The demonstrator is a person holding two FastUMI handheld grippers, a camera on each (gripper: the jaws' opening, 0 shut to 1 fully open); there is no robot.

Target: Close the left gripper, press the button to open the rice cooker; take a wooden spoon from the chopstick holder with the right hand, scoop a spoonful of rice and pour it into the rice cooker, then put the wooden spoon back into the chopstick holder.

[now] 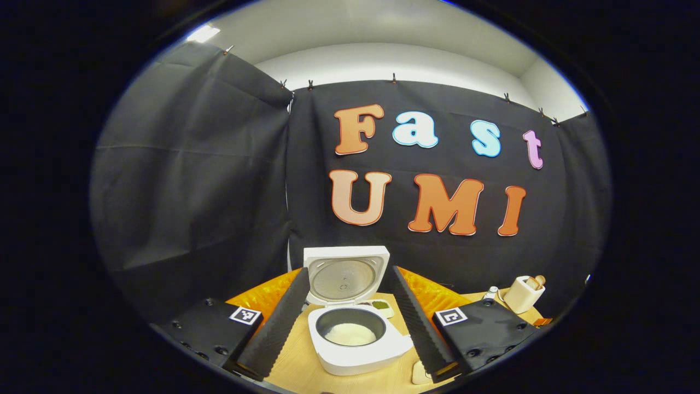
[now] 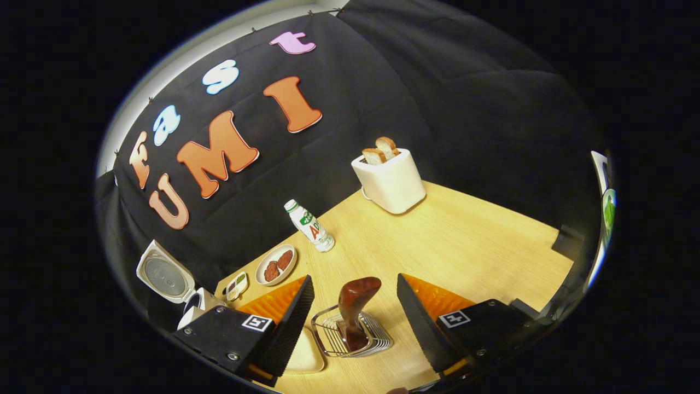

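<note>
Left gripper [image 1: 350, 323] is seen spread wide, holding nothing — the rice cooker [image 1: 355, 339] sits lower centre between its fingers, lid raised, rice inside. Right gripper [image 2: 350, 323] likewise released; the wooden spoon [image 2: 354, 312] stands in the wire chopstick holder [image 2: 350, 336] at lower centre, untouched.

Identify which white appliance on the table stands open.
The rice cooker: its lid is raised, with rice visible in the pot. The toaster just holds two bread slices.
</note>
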